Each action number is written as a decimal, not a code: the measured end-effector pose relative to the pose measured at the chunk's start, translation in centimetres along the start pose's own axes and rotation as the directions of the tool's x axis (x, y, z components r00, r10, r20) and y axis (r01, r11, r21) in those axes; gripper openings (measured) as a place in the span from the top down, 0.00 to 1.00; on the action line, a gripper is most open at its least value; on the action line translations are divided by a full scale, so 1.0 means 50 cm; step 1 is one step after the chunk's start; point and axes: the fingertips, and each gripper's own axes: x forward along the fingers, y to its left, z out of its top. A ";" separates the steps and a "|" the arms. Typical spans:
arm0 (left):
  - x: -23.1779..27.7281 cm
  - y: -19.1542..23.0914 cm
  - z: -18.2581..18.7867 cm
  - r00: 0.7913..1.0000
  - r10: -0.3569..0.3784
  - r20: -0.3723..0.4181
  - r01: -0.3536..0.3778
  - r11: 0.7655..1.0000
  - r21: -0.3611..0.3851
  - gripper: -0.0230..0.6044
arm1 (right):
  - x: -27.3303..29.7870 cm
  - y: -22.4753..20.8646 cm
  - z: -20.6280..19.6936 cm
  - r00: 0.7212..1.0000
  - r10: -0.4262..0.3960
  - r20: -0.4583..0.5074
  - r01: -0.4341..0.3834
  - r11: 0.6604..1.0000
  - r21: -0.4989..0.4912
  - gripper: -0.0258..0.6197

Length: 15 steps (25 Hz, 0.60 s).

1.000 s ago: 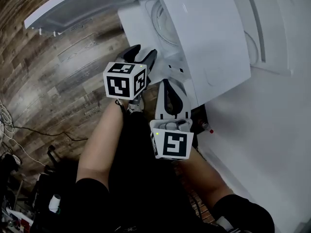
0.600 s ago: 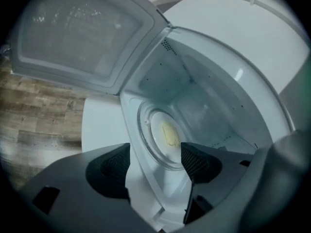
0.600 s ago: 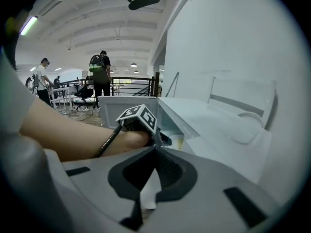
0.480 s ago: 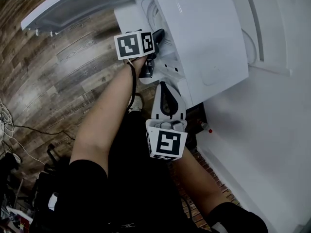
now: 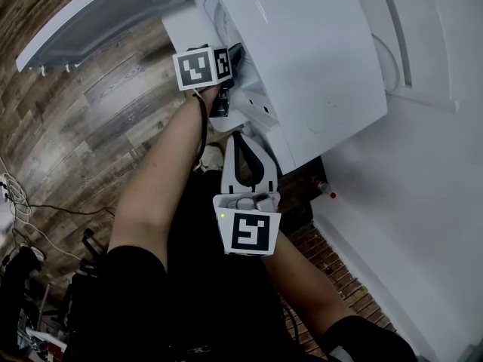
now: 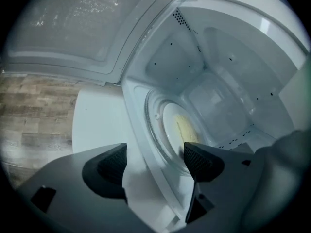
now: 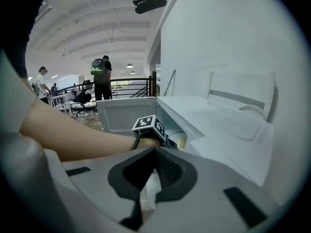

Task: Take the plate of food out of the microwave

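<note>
The white microwave stands with its door swung wide. Inside, a white plate with yellow food lies on the glass turntable. My left gripper is at the mouth of the cavity and open. Its jaws have just been opening. Only the microwave's front sill runs between the pads, which press on nothing. In the head view the left gripper reaches into the opening under its marker cube. My right gripper hangs back below it, shut on nothing, as the right gripper view also shows.
A wood-pattern floor lies left of the microwave, with cables on it. A white counter or appliance top spreads to the right. People stand far off in the hall, beside railings and chairs.
My left gripper has moved from in front of the microwave into its opening, and its jaws have spread. The right gripper has barely shifted.
</note>
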 end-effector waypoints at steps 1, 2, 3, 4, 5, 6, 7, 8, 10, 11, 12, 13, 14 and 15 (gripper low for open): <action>-0.002 0.003 -0.001 1.000 -0.006 0.001 0.006 1.000 -0.010 0.40 | 0.003 0.002 -0.002 1.000 0.001 -0.003 -0.001 1.000 0.003 0.94; -0.006 0.007 -0.003 1.000 -0.011 -0.002 0.011 1.000 -0.019 0.40 | 0.006 0.004 -0.003 1.000 0.002 -0.007 -0.002 1.000 0.005 0.94; -0.010 0.011 -0.005 1.000 -0.016 -0.008 0.015 0.999 -0.028 0.40 | 0.009 0.007 -0.005 1.000 0.003 -0.009 -0.003 1.000 0.006 0.94; -0.015 0.015 -0.009 1.000 -0.022 -0.017 0.022 0.999 -0.035 0.41 | 0.011 0.010 -0.005 1.000 0.005 -0.011 -0.005 1.000 0.005 0.94; -0.020 0.018 -0.014 0.999 -0.032 -0.026 0.031 0.999 -0.042 0.41 | 0.013 0.013 -0.005 1.000 0.007 -0.011 -0.007 1.000 0.003 0.94; -0.026 0.020 -0.019 0.998 -0.046 -0.032 0.044 0.998 -0.052 0.41 | 0.015 0.016 -0.005 1.000 0.010 -0.012 -0.010 1.000 0.002 0.94; -0.031 0.021 -0.023 0.997 -0.063 -0.035 0.061 0.996 -0.067 0.44 | 0.017 0.019 -0.004 1.000 0.012 -0.013 -0.012 1.000 0.001 0.94; -0.036 0.020 -0.027 0.996 -0.086 -0.034 0.083 0.993 -0.088 0.48 | 0.019 0.023 -0.004 1.000 0.015 -0.013 -0.015 1.000 0.000 0.94; -0.044 0.010 -0.032 0.989 -0.145 -0.027 0.140 0.979 -0.149 0.61 | 0.022 0.030 -0.003 1.000 0.023 -0.012 -0.023 1.000 -0.007 0.94; -0.047 0.003 -0.034 0.984 -0.176 -0.022 0.169 0.969 -0.180 0.67 | 0.023 0.033 -0.002 1.000 0.027 -0.012 -0.027 1.000 -0.011 0.94; -0.050 -0.005 -0.035 0.979 -0.204 -0.019 0.196 0.959 -0.205 0.73 | 0.023 0.036 -0.002 0.999 0.031 -0.013 -0.031 0.999 -0.015 0.94; -0.052 -0.012 -0.034 0.974 -0.228 -0.015 0.219 0.950 -0.222 0.78 | 0.023 0.039 -0.003 0.999 0.034 -0.015 -0.035 0.999 -0.019 0.94; -0.053 -0.019 -0.034 0.969 -0.246 -0.014 0.236 0.944 -0.231 0.84 | 0.024 0.040 -0.004 0.999 0.036 -0.017 -0.037 0.999 -0.022 0.94; -0.055 -0.024 -0.034 0.965 -0.261 -0.013 0.250 0.939 -0.237 0.89 | 0.024 0.040 -0.005 0.999 0.036 -0.020 -0.037 0.999 -0.023 0.94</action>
